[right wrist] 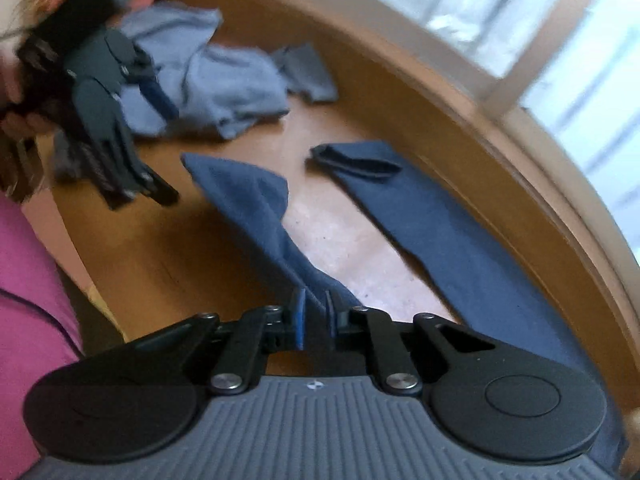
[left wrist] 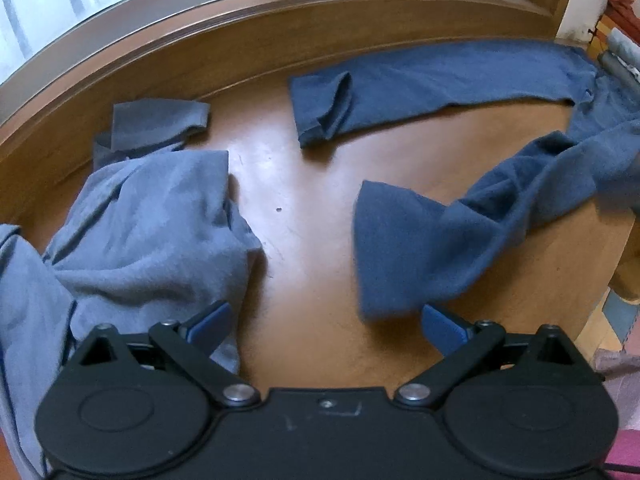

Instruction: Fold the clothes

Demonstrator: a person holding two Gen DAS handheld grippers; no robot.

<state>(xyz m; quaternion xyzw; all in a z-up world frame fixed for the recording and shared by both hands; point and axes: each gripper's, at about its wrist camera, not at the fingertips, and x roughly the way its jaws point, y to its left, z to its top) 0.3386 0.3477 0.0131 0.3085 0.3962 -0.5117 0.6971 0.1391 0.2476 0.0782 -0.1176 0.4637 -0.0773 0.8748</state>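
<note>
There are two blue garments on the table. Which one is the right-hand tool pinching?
The dark navy garment: the right gripper is closed on a fold of it. The paler grey-blue garment lies crumpled farther off, beside the left gripper, which is open and holds nothing.

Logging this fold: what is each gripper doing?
Left gripper: open, holding nothing.
Right gripper: shut on the dark blue cloth garment.

The left gripper (left wrist: 326, 322), black with blue pads, points steeply down and its jaws stand wide apart with nothing between them. The right gripper (right wrist: 314, 320), black with a grey ribbed body, also tilts down; its blue pads (right wrist: 299, 320) are nearly together, pinching a fold of dark blue cloth (right wrist: 256, 208).
</note>
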